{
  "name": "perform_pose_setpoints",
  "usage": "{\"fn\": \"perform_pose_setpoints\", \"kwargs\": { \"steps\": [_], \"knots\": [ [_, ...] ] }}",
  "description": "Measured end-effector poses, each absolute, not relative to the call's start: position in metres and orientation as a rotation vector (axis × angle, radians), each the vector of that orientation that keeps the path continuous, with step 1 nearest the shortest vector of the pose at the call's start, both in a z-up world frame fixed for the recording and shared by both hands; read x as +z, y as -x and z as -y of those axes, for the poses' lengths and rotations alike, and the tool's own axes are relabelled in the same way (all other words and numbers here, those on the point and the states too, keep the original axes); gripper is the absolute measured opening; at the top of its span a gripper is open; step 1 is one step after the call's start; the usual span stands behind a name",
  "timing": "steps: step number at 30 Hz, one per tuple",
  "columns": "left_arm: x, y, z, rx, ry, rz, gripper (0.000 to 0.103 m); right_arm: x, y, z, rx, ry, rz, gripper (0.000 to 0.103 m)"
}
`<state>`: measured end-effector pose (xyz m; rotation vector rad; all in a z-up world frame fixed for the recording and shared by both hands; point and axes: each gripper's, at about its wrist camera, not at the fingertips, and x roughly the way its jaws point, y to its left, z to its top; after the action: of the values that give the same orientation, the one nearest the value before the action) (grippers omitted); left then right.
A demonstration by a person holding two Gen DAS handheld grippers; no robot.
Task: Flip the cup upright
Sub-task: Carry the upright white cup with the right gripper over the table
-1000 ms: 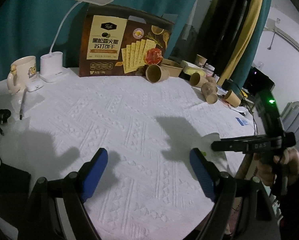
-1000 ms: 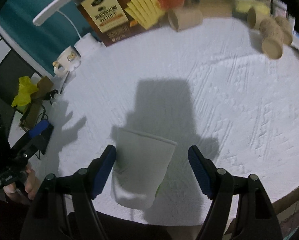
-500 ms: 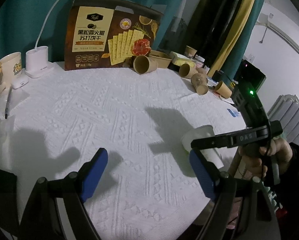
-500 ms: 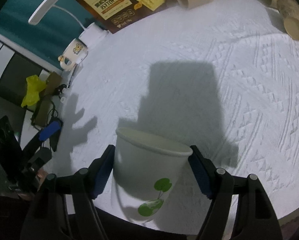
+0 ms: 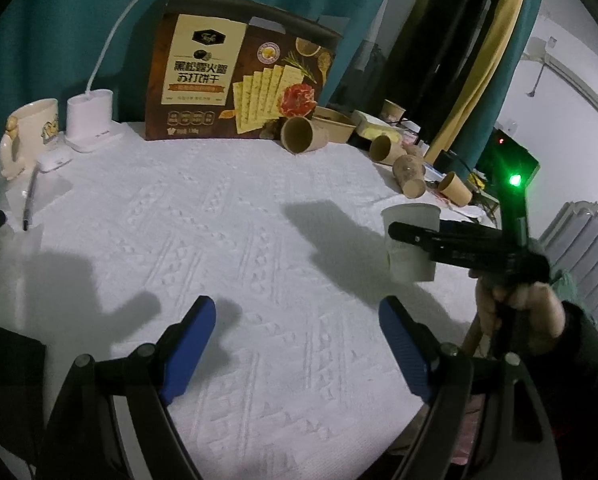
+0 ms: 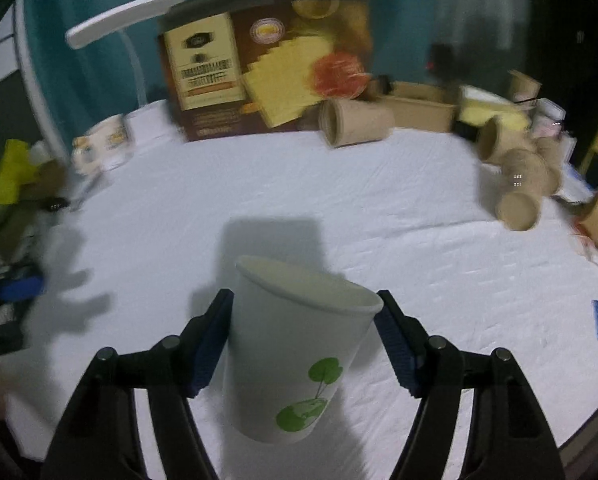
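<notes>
Gripping the white paper cup [image 6: 295, 356] is the right gripper [image 6: 303, 332], both blue pads pressed on the cup's sides just under the rim; cup is held rim-up with a slight tilt, green globe print facing the camera. In the left wrist view the same cup [image 5: 409, 236] is seen lifted off the white tablecloth [image 5: 227, 240] near the table's right edge, clamped in the black right gripper [image 5: 399, 236]. The left gripper [image 5: 297, 344] is held wide open above the cloth, nothing between its blue pads [image 5: 189, 344].

Around: a brown cracker box [image 5: 239, 80] is stood at the back, a kraft paper cup [image 5: 299, 134] lying on its side in front of it. More kraft cups [image 5: 409, 170] are tipped over at the far right, with a kraft bowl [image 5: 333, 128] behind. A white desk lamp [image 5: 89, 120], a cream mug [image 5: 31, 132] and a pen [image 5: 29, 200] are seen at the back left. Right wrist view is motion-blurred. Middle of the cloth is crossed only by gripper shadows
</notes>
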<state>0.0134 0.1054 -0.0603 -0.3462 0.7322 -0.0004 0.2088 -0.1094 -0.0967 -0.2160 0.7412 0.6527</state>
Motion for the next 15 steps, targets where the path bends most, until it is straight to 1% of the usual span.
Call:
{"fn": "perform_pose_setpoints", "kwargs": {
  "steps": [3, 8, 15],
  "knots": [
    [-0.060, -0.009, -0.106, 0.025, 0.331, -0.730, 0.084, -0.103, -0.201, 0.115, 0.555, 0.236, -0.604, 0.068],
    [-0.067, -0.006, -0.110, 0.084, 0.320, -0.726, 0.084, -0.105, -0.183, 0.122, 0.503, 0.239, -0.494, 0.068],
    [-0.074, -0.013, -0.105, 0.086, 0.337, -0.743, 0.084, -0.110, -0.162, 0.127, 0.486, 0.241, -0.436, 0.068]
  ]
}}
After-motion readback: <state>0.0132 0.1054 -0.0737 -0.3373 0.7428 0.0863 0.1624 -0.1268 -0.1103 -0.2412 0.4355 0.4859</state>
